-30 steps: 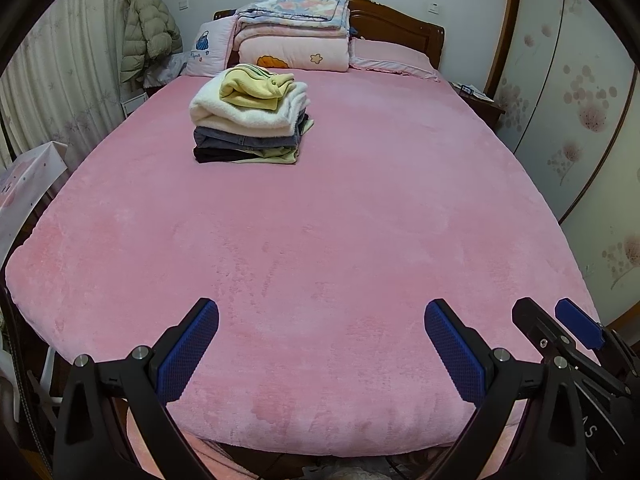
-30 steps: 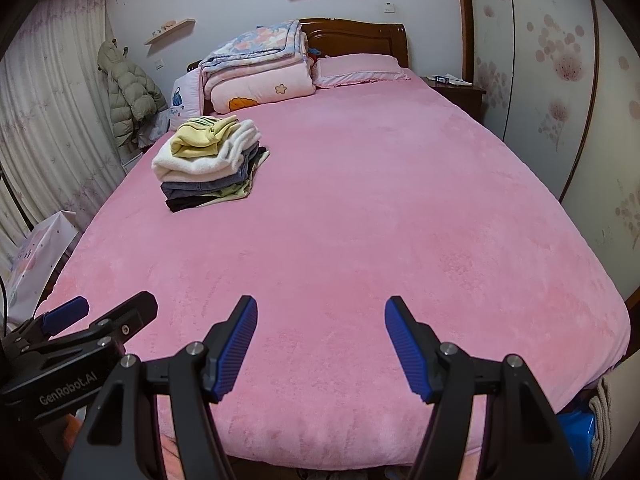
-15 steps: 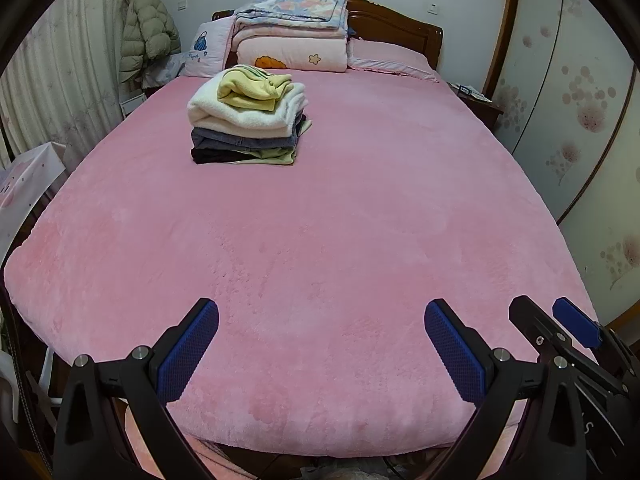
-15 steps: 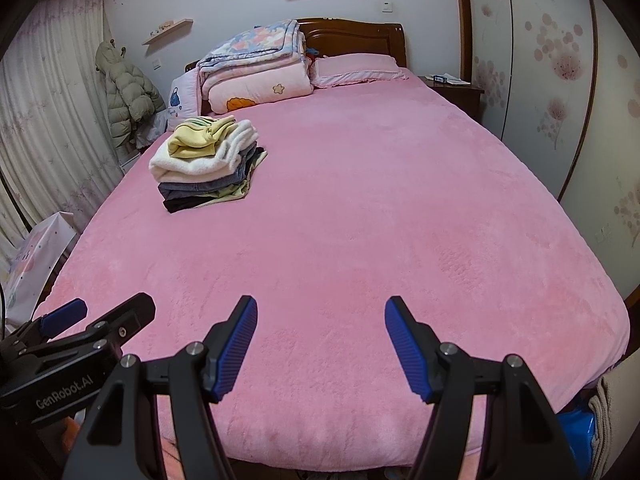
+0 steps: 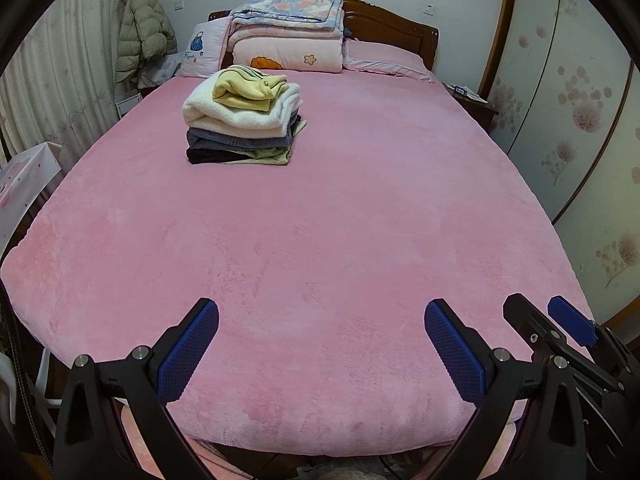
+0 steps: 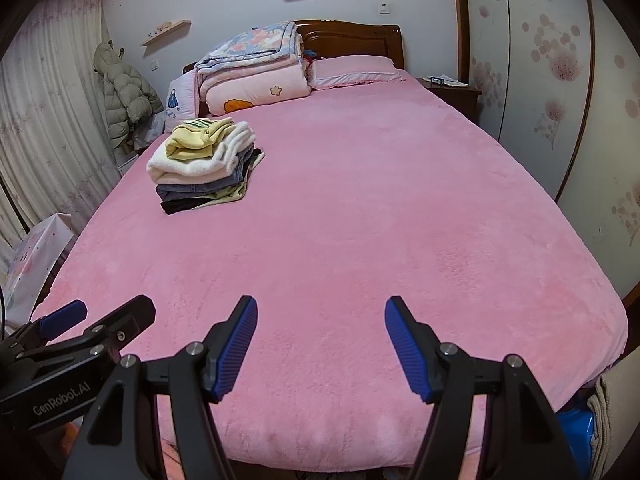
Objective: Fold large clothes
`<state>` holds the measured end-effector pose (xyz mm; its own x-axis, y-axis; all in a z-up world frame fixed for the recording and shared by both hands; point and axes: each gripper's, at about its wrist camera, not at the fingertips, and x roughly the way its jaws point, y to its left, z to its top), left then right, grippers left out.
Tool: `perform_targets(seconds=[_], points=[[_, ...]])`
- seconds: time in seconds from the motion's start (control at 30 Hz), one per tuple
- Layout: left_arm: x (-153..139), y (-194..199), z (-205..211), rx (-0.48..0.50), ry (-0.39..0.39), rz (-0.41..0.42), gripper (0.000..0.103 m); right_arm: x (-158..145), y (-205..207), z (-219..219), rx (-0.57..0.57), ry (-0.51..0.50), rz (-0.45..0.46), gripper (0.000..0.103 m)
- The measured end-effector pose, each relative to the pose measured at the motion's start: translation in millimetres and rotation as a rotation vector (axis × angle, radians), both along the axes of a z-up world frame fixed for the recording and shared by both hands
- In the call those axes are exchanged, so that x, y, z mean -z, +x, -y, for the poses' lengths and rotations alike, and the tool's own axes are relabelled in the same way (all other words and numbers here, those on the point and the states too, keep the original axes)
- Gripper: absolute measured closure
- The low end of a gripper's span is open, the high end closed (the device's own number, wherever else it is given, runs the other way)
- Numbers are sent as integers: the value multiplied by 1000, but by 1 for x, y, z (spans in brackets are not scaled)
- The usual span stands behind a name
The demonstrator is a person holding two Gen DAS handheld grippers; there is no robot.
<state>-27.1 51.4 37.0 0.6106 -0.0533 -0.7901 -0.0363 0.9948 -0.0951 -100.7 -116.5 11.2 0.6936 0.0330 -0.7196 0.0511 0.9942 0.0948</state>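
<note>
A stack of folded clothes (image 5: 244, 120) (image 6: 204, 164), with a yellow garment on top of a white fleece and darker items, sits on the far left part of the pink bed (image 5: 320, 240) (image 6: 340, 220). My left gripper (image 5: 320, 320) hovers open over the bed's near edge with nothing between its blue pads. My right gripper (image 6: 320, 320) is likewise open and empty above the near edge. Each gripper shows at the edge of the other's view: the right gripper (image 5: 560, 328) and the left gripper (image 6: 80, 328).
Folded quilts (image 5: 288, 36) and a pink pillow (image 5: 384, 60) lie at the wooden headboard. A puffy coat (image 5: 140, 28) hangs by the curtain at left. A nightstand (image 6: 448, 88) and wardrobe doors (image 6: 560, 100) stand on the right. A beige cloth (image 6: 608, 420) shows at lower right.
</note>
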Motion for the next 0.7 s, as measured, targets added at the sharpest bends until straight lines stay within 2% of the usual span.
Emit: perform_targets(seconds=[0.7], points=[[-1, -3, 11, 2, 31, -6, 1, -8, -2, -3, 2, -17, -4, 36]])
